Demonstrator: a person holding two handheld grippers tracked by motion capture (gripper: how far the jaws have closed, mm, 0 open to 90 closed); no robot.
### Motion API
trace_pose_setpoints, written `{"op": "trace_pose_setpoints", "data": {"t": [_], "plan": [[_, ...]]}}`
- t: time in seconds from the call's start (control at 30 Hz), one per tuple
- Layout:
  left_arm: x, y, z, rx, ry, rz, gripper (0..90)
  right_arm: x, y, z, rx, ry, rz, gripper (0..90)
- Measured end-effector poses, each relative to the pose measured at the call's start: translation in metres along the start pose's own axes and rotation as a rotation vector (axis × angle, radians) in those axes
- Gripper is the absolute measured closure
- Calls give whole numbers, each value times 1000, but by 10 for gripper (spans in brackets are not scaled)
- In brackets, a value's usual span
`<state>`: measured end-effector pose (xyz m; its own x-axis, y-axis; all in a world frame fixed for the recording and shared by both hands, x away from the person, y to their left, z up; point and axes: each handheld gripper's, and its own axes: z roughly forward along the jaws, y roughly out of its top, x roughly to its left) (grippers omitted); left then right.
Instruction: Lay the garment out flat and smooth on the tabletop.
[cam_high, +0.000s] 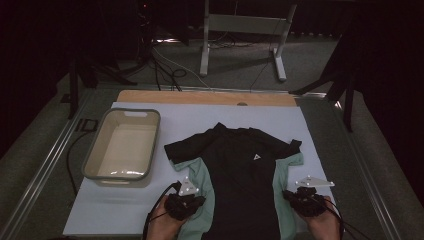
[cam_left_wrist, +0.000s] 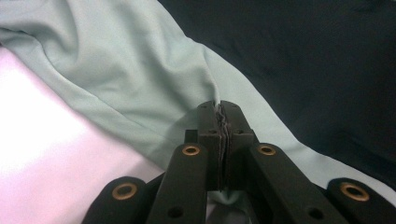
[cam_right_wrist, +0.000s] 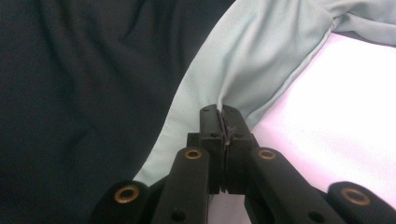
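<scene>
Between both hand-held grippers (cam_high: 186, 199), shirt (cam_high: 245, 170)

Right tool (cam_right_wrist: 223, 122) pinches the shirt's (cam_right_wrist: 243, 60) pale green side panel.

A short-sleeved shirt (cam_high: 243, 170) lies flat and face up on the desk, collar pointing away from the person and hem toward them. Its front panel and sleeves are black, with a small white triangular mark on the chest. Pale mint-green side panels run down both flanks below the sleeves. The sleeves spread out to either side. The fabric is mostly smooth, with soft creases in the green panels. At the lower left flank the left gripper (cam_left_wrist: 219, 106) pinches a fold of the green cloth between its closed jaws; at the lower right flank the right gripper (cam_right_wrist: 221, 111) pinches the green edge likewise.
</scene>
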<state>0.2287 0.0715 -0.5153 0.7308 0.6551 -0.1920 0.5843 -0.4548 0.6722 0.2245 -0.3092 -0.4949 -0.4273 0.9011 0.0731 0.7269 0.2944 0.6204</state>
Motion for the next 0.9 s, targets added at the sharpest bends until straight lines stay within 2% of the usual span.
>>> {"op": "trace_pose_setpoints", "data": {"t": [0.4,0.9], "plan": [[-6,-8,-13,-28,-15,20,891,1,-8,-10,-9,18,-9,890],[-16,-18,-27,-33,-67,23,890,9,-23,-24,-11,49,-31,890]]}}
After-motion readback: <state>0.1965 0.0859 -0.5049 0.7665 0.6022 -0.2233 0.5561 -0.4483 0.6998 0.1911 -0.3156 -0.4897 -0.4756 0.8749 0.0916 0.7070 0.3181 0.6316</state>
